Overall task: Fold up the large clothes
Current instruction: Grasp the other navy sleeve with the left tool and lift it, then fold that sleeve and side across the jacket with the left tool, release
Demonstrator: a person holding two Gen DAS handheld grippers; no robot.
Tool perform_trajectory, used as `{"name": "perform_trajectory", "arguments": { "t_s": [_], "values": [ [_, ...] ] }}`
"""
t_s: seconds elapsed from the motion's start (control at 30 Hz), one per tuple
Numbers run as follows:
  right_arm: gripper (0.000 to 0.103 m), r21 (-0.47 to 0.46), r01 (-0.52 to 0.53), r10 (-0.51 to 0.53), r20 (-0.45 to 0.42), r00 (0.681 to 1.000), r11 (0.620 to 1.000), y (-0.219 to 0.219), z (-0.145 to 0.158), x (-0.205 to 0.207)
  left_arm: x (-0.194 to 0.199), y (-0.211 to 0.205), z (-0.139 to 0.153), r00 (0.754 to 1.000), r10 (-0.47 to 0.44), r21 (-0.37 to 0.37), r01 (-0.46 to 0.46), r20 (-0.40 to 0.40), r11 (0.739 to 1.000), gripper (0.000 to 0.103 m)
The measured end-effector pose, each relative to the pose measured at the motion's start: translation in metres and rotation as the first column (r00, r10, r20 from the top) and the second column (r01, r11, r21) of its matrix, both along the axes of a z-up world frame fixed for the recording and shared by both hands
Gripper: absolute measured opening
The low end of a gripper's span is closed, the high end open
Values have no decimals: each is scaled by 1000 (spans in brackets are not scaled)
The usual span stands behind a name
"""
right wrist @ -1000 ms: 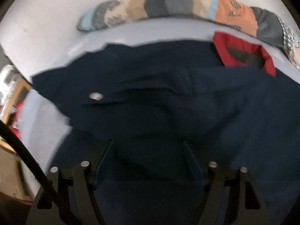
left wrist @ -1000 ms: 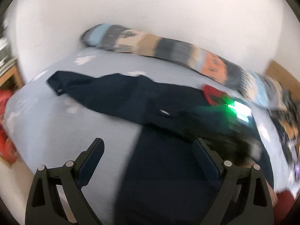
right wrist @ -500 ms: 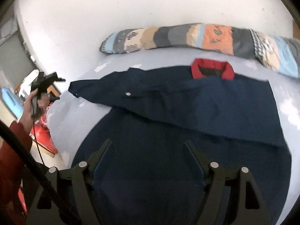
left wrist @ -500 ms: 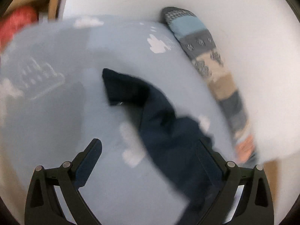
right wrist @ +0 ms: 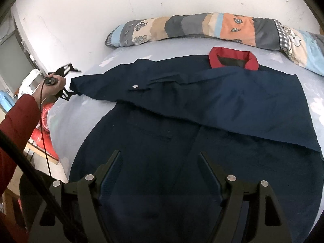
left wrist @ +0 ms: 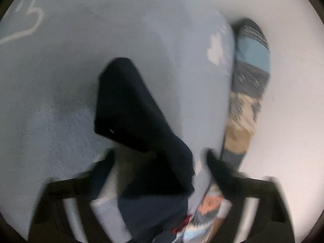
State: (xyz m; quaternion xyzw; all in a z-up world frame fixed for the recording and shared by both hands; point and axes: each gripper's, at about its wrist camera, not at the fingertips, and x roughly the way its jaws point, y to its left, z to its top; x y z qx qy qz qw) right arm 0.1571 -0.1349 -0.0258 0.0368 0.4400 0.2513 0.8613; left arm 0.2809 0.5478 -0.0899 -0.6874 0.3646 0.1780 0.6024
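A dark navy jacket (right wrist: 192,125) with a red collar (right wrist: 232,57) lies spread on a pale blue bed (right wrist: 85,117). One side is folded across the chest and its left sleeve (right wrist: 105,83) stretches toward the bed's left edge. My right gripper (right wrist: 159,156) is open and empty, hovering over the jacket's lower part. My left gripper (right wrist: 69,81) shows far left in the right wrist view, at the sleeve's cuff. In the blurred left wrist view the open left gripper (left wrist: 160,154) straddles the dark sleeve end (left wrist: 125,101).
A long patchwork bolster pillow (right wrist: 202,28) lies along the white wall behind the bed; it also shows in the left wrist view (left wrist: 249,81). Red items (right wrist: 45,125) and a wooden frame sit beside the bed's left edge.
My left gripper has swung left to the sleeve end and moved close over it. My right gripper has pulled back and up from the jacket.
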Motion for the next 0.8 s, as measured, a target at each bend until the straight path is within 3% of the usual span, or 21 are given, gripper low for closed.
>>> {"name": "perform_trajectory", "arguments": {
  "t_s": [0.03, 0.07, 0.1, 0.17, 0.2, 0.27, 0.33, 0.47, 0.57, 0.6, 0.63, 0.7, 0.77, 0.8],
  "values": [
    [80, 4, 2, -2, 0, 1000, 1000, 0, 0, 0, 2, 0, -4, 1000, 16, -13, -16, 18, 1000, 38],
    [80, 8, 2, -2, -2, 1000, 1000, -1, 0, 1, 2, 2, -7, 997, 35, -20, -34, 66, 999, 11],
    [80, 11, 6, -6, 1, 1000, 1000, -1, 1, 0, 3, 1, -7, 993, 38, -15, -36, 108, 999, 3],
    [80, 21, 8, -9, 12, 1000, 1000, -3, 4, -2, 3, -1, 4, 989, 23, 49, -31, 148, 998, 2],
    [80, 25, 9, -9, 17, 1000, 1000, -4, 6, -3, 5, -4, 18, 987, -21, 147, -2, 159, 989, 2],
    [80, 35, 24, -26, 33, 999, 999, -7, 11, -4, 8, -12, 39, 975, -89, 265, 32, 205, 964, 1],
    [80, 63, 38, -41, 40, 998, 997, -12, 17, -4, 10, -29, 61, 948, -169, 353, 66, 269, 933, 1],
    [80, 88, 89, -97, 89, 991, 992, -29, 36, -6, 16, -78, 103, 907, -325, 527, 144, 268, 837, 1],
    [80, 95, 129, -140, 121, 983, 987, -43, 48, -6, 23, -132, 138, 855, -451, 649, 193, 257, 736, 1],
    [80, 104, 152, -165, 133, 977, 983, -51, 53, -7, 24, -157, 154, 830, -499, 699, 204, 247, 685, 1],
    [80, 114, 169, -185, 143, 972, 979, -58, 58, -7, 24, -175, 165, 813, -530, 728, 210, 240, 652, 1],
    [80, 137, 195, -216, 162, 963, 971, -70, 67, -9, 29, -224, 191, 766, -610, 805, 224, 203, 550, 1],
    [80, 148, 230, -256, 194, 947, 962, -84, 77, -13, 31, -275, 212, 726, -674, 874, 231, 139, 428, 1],
    [80, 153, 241, -269, 206, 941, 958, -90, 82, -15, 29, -314, 220, 688, -719, 907, 232, 102, 351, 1]
  ]
}}
